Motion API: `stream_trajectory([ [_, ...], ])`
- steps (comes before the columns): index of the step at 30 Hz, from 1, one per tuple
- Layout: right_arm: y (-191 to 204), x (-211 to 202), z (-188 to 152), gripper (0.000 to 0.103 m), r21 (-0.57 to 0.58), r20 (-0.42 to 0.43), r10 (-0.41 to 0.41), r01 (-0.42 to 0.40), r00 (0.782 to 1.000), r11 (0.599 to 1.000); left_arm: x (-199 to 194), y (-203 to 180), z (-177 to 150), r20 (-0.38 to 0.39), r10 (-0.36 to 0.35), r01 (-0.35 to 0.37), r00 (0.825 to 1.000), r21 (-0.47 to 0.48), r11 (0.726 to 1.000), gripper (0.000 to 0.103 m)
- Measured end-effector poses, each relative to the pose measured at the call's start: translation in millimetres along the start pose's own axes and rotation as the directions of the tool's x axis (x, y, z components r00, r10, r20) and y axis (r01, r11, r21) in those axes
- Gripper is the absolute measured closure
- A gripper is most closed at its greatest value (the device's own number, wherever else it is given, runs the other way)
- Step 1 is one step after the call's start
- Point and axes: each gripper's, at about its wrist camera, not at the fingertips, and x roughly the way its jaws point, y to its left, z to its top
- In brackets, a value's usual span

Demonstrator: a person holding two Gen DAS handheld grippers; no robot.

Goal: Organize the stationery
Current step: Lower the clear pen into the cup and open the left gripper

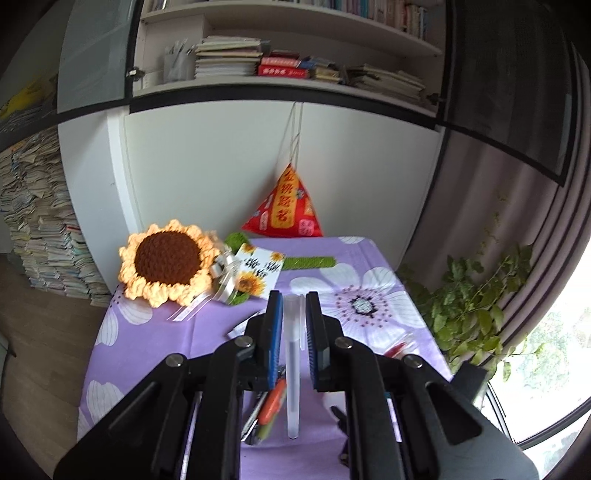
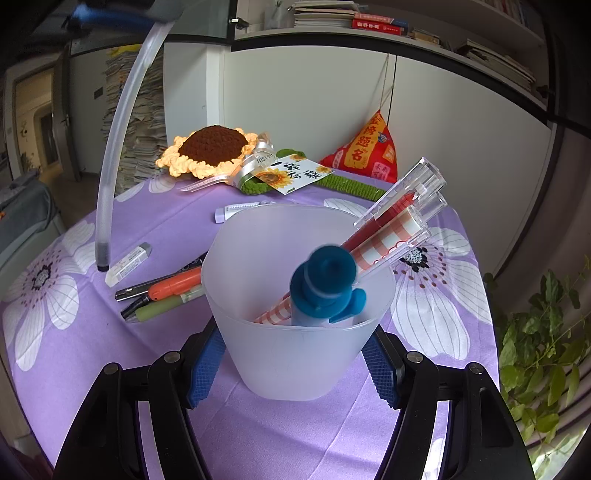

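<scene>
My left gripper is shut on a frosted translucent pen, which hangs tip-down between the blue pads, above the purple floral tablecloth. The right wrist view shows this pen curving down from the left gripper at the top left, its dark tip just over the cloth beside a white eraser. My right gripper is shut on a frosted plastic cup. The cup holds clear-capped red and checked pens and a blue-topped item.
An orange cutter, a green pen and a black pen lie left of the cup, a white correction tape behind it. At the back are a crochet sunflower, a sunflower card and a red pouch. A plant stands at right.
</scene>
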Motion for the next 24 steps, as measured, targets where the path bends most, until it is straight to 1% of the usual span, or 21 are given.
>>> stream_trajectory([
  [5,0,0,0,0.033,0.000,0.000,0.000,0.000,1.000,1.000,-11,-19,9,0.045,-0.067,0.066,0.997,0.019,0.998,0.093],
  [8,0,0,0,0.033,0.000,0.000,0.000,0.000,1.000,1.000,-12,-29,10,0.044,-0.095,0.094,0.994,0.031,0.995,0.093],
  [12,0,0,0,0.033,0.000,0.000,0.000,0.000,1.000,1.000,-6,-39,9,0.023,-0.121,0.120,0.992,0.038,0.992,0.093],
  [20,0,0,0,0.033,0.000,0.000,0.000,0.000,1.000,1.000,0,-45,20,0.052,-0.119,0.116,0.992,0.047,0.992,0.093],
  [24,0,0,0,0.033,0.001,0.000,0.001,-0.001,1.000,1.000,10,-48,22,0.060,-0.114,0.112,0.992,0.043,0.993,0.093],
])
